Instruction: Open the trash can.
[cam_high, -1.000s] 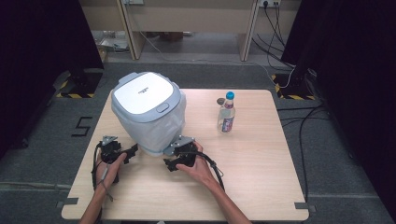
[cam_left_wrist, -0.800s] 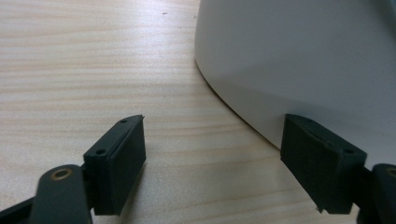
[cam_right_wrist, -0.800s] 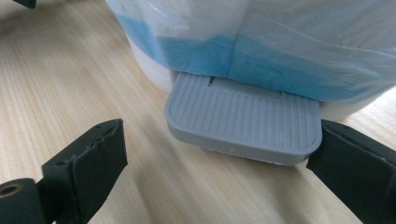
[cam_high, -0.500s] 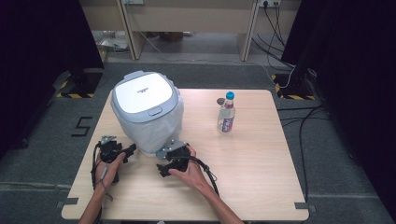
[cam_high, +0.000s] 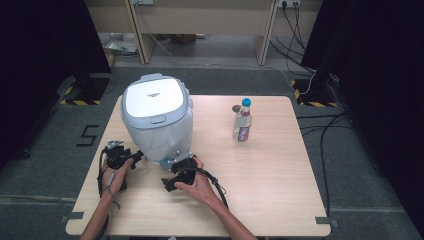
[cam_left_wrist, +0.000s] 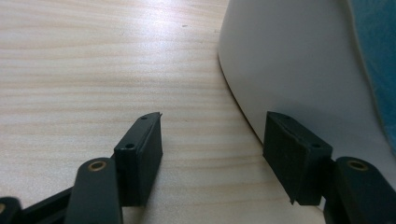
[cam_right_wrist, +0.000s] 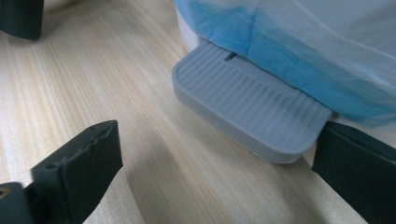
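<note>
Wooden counter (cam_high: 270, 175): right hand-held gripper (cam_high: 172, 176), jaws open and empty, has drawn back from the bin (cam_high: 157, 120). Left hand-held gripper (cam_high: 131, 159), still beside it, has just been closing, nothing gripped.

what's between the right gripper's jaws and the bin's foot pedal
Nothing but bare table: in the right gripper view, the right gripper stands open just short of the grey pedal at the bin's base.

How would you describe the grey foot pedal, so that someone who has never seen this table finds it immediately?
Start at the wooden table and find the big white pedal bin with a blue bag liner near its left side. At the foot of the bin, on the side facing the person, a flat grey pedal sticks out onto the wood. Its ribbed top and rounded corners distinguish it from the smooth white bin wall.
</note>
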